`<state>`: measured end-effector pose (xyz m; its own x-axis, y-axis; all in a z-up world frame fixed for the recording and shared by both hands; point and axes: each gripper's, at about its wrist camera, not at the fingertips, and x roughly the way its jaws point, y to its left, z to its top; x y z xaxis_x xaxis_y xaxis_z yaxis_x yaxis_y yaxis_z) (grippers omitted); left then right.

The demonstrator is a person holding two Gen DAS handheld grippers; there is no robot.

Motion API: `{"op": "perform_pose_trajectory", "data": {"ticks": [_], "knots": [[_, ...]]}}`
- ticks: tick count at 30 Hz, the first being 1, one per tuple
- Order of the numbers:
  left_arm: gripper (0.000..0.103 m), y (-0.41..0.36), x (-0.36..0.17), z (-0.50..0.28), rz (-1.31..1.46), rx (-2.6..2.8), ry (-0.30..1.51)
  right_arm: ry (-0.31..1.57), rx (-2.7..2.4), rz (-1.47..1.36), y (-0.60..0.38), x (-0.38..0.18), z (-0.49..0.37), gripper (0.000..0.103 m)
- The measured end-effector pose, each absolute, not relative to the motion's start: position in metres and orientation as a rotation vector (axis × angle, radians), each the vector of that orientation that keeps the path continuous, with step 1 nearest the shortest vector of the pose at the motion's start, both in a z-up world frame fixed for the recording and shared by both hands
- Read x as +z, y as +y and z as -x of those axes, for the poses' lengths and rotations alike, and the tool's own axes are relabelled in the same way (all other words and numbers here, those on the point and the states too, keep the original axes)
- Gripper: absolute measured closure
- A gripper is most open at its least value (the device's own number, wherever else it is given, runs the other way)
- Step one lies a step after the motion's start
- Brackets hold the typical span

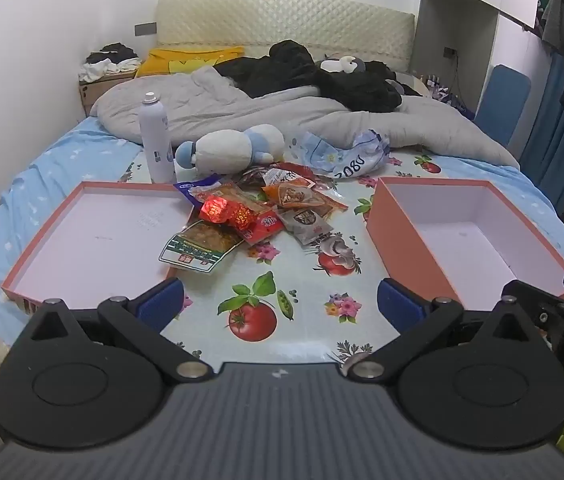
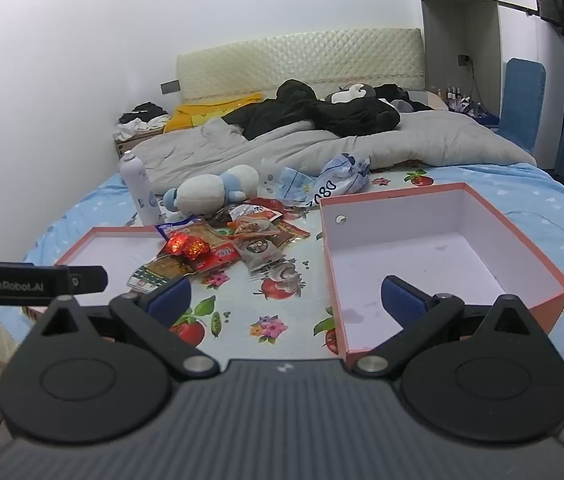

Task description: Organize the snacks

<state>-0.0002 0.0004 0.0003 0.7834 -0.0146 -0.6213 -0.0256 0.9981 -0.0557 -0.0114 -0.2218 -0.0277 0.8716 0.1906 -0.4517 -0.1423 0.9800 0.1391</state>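
A pile of snack packets (image 1: 258, 208) lies on the fruit-print cloth (image 1: 282, 280) on the bed, also in the right wrist view (image 2: 226, 240). A shallow pink box lid (image 1: 94, 240) lies left of the pile, a deep pink box (image 1: 469, 240) right of it; both hold nothing. My left gripper (image 1: 280, 306) is open and empty, near the front edge, short of the pile. My right gripper (image 2: 285, 304) is open and empty, its right finger (image 2: 403, 300) over the deep box's (image 2: 441, 256) near-left corner. The lid (image 2: 114, 248) shows at left.
A white spray bottle (image 1: 156, 140), a plush toy (image 1: 230, 150) and a crumpled plastic bag (image 1: 345, 156) lie behind the pile. A grey duvet (image 1: 242, 108) and dark clothes (image 1: 321, 72) cover the far bed. The left gripper's body (image 2: 34, 284) shows at the right view's left edge.
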Motion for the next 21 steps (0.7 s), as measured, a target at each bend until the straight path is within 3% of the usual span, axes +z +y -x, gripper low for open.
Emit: {"op": "perform_pose_trajectory", "data": {"ticks": [21], "knots": [[0.000, 0.0013, -0.0034, -0.0016, 0.064, -0.003, 0.666, 0.512, 0.170, -0.110, -0.2207, -0.0346, 0.0077, 0.000]]}}
